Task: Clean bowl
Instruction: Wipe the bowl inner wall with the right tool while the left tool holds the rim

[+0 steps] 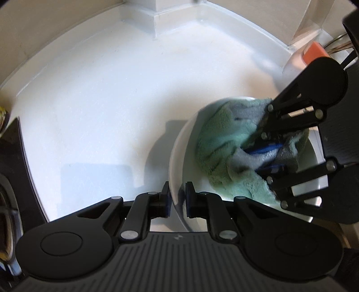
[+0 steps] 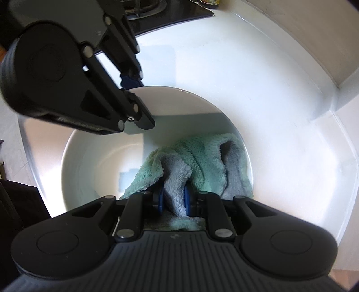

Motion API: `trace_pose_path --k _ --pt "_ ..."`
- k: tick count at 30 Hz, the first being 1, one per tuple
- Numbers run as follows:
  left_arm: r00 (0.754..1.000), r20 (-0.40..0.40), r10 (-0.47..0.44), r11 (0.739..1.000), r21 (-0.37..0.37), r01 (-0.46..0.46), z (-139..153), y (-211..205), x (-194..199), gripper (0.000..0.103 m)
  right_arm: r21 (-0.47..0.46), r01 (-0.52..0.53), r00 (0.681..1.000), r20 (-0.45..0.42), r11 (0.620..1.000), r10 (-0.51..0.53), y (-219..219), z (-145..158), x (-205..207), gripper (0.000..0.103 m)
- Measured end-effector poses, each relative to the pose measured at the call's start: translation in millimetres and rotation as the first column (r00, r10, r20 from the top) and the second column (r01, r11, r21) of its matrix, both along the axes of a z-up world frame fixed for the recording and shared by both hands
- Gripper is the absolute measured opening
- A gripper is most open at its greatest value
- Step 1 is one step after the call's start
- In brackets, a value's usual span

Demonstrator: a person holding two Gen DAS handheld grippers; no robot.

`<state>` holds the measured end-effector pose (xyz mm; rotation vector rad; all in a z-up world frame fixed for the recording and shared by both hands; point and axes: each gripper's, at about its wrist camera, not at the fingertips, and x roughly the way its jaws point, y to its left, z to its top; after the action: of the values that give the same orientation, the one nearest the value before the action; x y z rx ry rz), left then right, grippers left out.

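A white bowl stands on the white counter. My left gripper is shut on the bowl's near rim, one finger inside and one outside. A green and grey fluffy cloth lies inside the bowl. My right gripper is shut on the cloth and presses it into the bowl. In the right wrist view the bowl fills the middle, the cloth is bunched against its right wall, my right gripper pinches a grey fold, and my left gripper grips the far rim.
The white counter runs to a wall with a corner post. A black hob lies beyond the bowl. An orange and pink thing stands at the right, near the wall.
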<state>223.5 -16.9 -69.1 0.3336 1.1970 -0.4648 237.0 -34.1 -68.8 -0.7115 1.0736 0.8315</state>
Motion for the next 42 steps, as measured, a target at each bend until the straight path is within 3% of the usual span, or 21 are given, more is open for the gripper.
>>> trace_pose_path --k 8,13,20,26,31,35,38,42 --pt "0.997 -0.032 -0.072 0.997 0.031 0.073 -5.8 -6.4 16.8 0.016 0.024 0.008 1.0 0.021 1.0 -0.008 1.6 -11.6 -14.6 0.015" --pt "0.997 -0.026 -0.074 0.997 0.005 0.074 -7.4 -0.7 17.5 0.015 0.045 0.062 0.998 0.016 0.997 -0.063 6.8 -17.7 -20.7 0.015" --pt "0.998 -0.023 -0.059 0.997 -0.053 0.058 -10.1 4.4 15.7 0.011 0.086 0.083 0.993 -0.09 0.993 -0.076 16.0 -24.0 -36.7 0.015" --pt "1.0 -0.023 -0.007 0.991 -0.134 0.004 -9.0 21.6 8.6 0.008 0.009 0.048 0.994 -0.101 0.999 -0.046 19.2 -32.5 -37.7 0.014" --pt "0.999 0.006 0.053 0.987 -0.151 -0.052 -9.9 27.6 -5.3 0.009 -0.024 0.051 0.998 -0.04 0.998 -0.052 25.8 -41.5 -32.3 0.013" --pt "0.995 0.003 0.099 0.981 -0.17 -0.097 -10.9 31.8 -9.7 0.009 0.019 0.07 0.997 0.015 0.997 -0.07 16.6 -45.3 -33.1 0.014" --pt "0.993 0.0 0.12 0.978 -0.17 -0.118 -10.0 34.9 -11.8 0.009 0.091 0.089 0.996 -0.009 0.992 -0.089 14.8 -52.2 -35.9 0.015" --pt "0.988 -0.029 0.149 0.972 -0.182 -0.152 -9.6 40.0 -8.5 0.007 0.105 0.061 0.998 -0.015 0.993 -0.059 3.4 -49.3 -35.8 0.015"
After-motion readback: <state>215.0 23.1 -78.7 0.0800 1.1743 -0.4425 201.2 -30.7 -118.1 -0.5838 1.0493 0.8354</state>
